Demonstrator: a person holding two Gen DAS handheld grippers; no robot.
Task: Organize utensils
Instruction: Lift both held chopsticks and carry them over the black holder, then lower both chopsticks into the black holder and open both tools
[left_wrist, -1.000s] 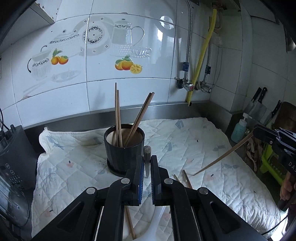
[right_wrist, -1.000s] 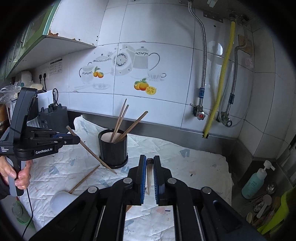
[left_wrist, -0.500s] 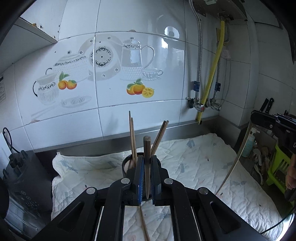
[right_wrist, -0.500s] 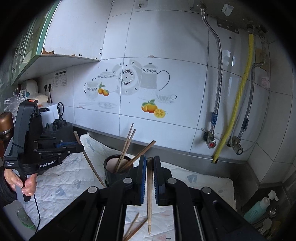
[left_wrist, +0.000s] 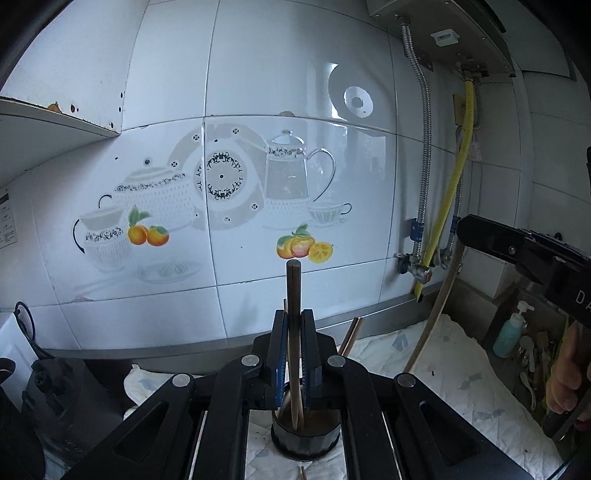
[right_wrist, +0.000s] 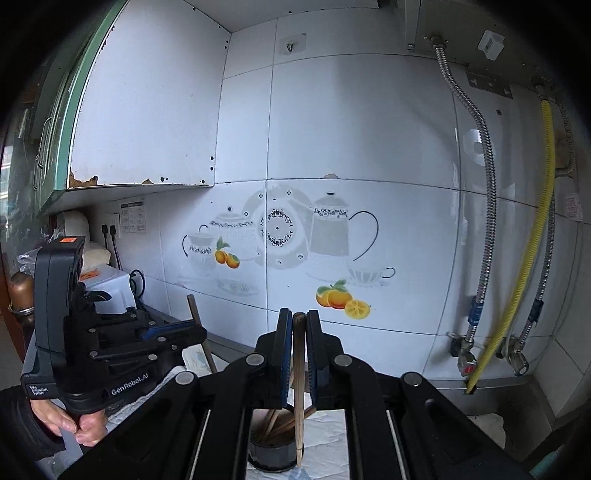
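Both grippers are clamped on a chopstick apiece, each held nearly upright over the black utensil holder (left_wrist: 306, 439) at the bottom centre of both views. The left gripper (left_wrist: 294, 354) has its jaws closed tight on a dark wooden chopstick (left_wrist: 293, 295) whose lower tip already sits inside the holder's mouth among the chopsticks standing there. The right gripper (right_wrist: 298, 354) pinches a paler chopstick (right_wrist: 299, 387); in its own view the tip hangs at the right edge of the holder (right_wrist: 275, 456), and I cannot tell whether it is inside the rim or just outside it.

To do this step well, I would release the left stick first, since it looks lined up: part the jaws slightly and let it slide down rather than drop. The right stick probably needs a small shift toward the holder's centre before letting go, or it may land on the quilted cloth (left_wrist: 443, 354). Keep both sticks vertical so they do not lever against those already leaning in the holder and tip it. With the two grippers close together, release one at a time.
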